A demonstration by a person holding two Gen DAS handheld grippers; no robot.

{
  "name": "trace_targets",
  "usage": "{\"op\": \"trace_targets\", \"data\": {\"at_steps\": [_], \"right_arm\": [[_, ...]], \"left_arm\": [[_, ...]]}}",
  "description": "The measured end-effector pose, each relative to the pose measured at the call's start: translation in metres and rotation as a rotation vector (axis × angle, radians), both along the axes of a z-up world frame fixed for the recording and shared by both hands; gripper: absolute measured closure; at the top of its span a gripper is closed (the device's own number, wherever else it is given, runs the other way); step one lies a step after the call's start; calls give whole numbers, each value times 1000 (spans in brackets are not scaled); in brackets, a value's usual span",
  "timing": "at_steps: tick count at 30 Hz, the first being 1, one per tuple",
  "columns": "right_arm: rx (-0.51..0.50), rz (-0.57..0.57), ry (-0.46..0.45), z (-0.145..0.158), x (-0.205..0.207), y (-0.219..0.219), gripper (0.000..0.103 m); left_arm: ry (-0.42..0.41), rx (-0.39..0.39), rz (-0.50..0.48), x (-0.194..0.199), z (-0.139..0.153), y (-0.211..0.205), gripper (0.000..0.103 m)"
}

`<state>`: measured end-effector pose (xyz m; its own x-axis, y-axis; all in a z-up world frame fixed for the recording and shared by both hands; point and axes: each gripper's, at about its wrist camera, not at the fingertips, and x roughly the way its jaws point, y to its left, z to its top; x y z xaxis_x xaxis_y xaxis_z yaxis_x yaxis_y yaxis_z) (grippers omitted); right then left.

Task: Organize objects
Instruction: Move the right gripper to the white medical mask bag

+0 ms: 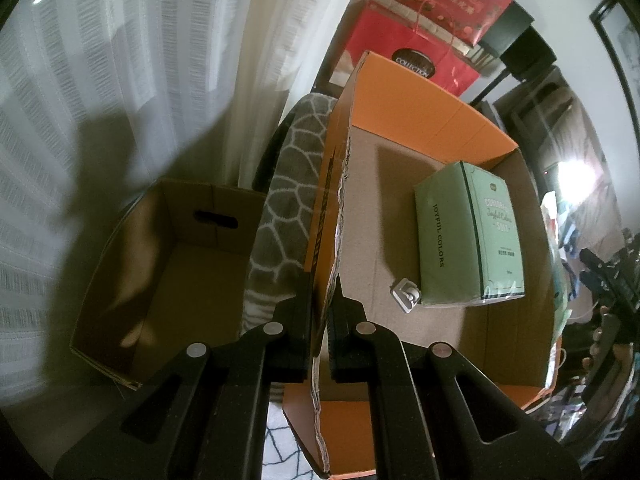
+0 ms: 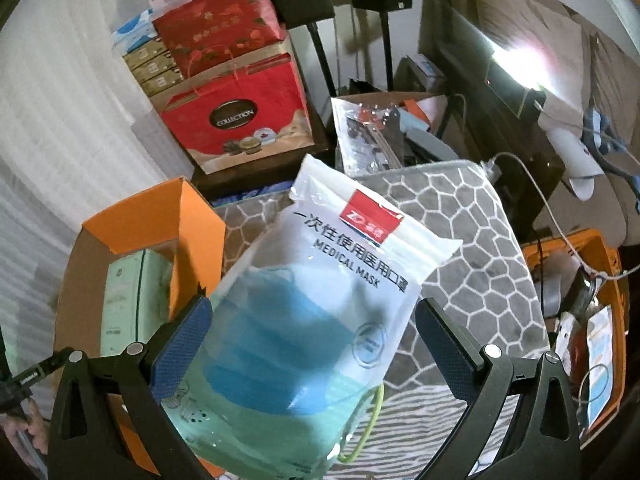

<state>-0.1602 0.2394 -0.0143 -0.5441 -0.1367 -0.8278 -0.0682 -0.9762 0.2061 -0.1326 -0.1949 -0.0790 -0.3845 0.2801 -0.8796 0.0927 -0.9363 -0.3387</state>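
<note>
My left gripper [image 1: 323,280] is shut on the torn cardboard side wall [image 1: 338,216] of the orange box [image 1: 436,116]. Inside that box lie a green "Joyful Colors" carton [image 1: 468,236] and a small white clip [image 1: 407,294]. In the right wrist view, a clear pack of blue medical masks [image 2: 320,312] sits tilted between the wide-spread jaws of my right gripper [image 2: 312,308], over the grey patterned mat [image 2: 472,248]. The left pad [image 2: 184,340] is at the pack's edge; a gap shows beside the right pad [image 2: 448,344]. Whether the pack rests on the mat is unclear.
An empty brown carton [image 1: 168,264] stands left of the orange box, by a white curtain [image 1: 100,100]. Red gift bags [image 2: 236,124] are stacked behind. A second orange bin [image 2: 592,320] with loose items and cables sits to the right, a bagged item [image 2: 368,136] beyond the mat.
</note>
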Motion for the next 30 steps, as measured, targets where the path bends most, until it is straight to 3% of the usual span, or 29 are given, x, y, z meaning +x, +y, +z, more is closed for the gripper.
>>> {"op": "trace_targets", "data": {"at_steps": [18, 30], "right_arm": [[20, 39, -61, -7, -38, -54, 0], [8, -37, -62, -16, -20, 5, 0]], "left_arm": [[3, 5, 2, 0, 1, 1, 97], [11, 3, 3, 1, 0, 2, 97]]}}
